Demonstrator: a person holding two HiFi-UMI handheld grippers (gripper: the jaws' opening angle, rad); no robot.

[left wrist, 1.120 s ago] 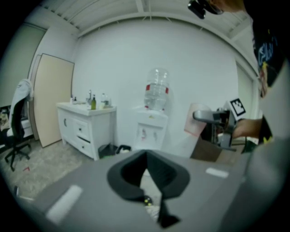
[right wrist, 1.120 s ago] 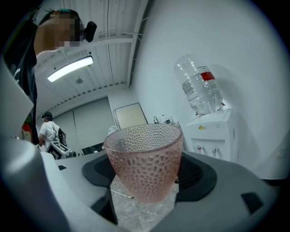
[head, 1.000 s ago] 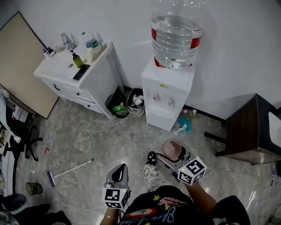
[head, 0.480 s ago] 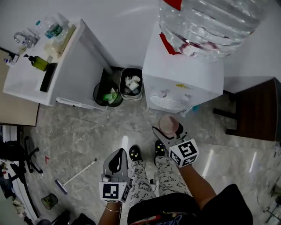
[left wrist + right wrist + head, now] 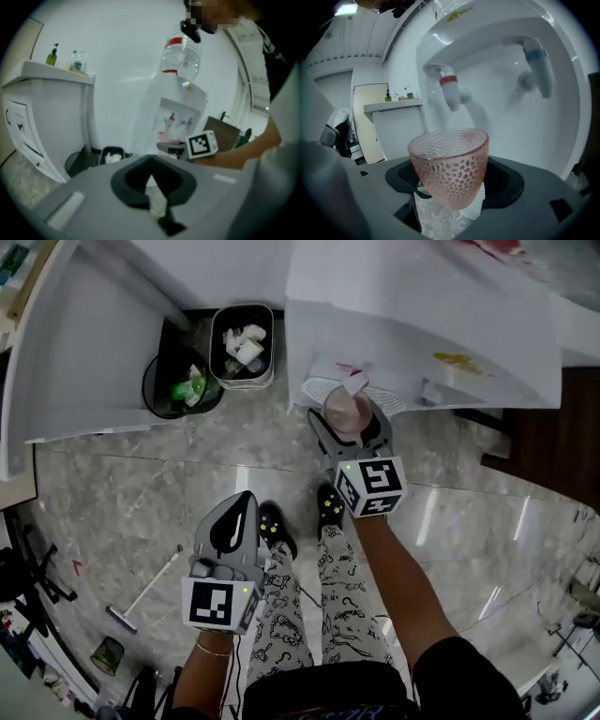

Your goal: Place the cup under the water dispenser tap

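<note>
A pink dimpled cup sits upright between the jaws of my right gripper, which is shut on it. In the right gripper view, the cup's rim is just below and in front of the red tap. The blue tap is further right. From the head view, the cup hangs at the front of the white water dispenser, over its drip tray. My left gripper is shut and empty, held low beside the person's legs.
Two waste bins stand left of the dispenser, beside a white cabinet. A dark wooden table is on the right. A broom lies on the marble floor at the left.
The person has stepped up to the dispenser. My right gripper has carried the cup forward from mid-floor to the tap alcove. The left gripper stayed low and shut.
</note>
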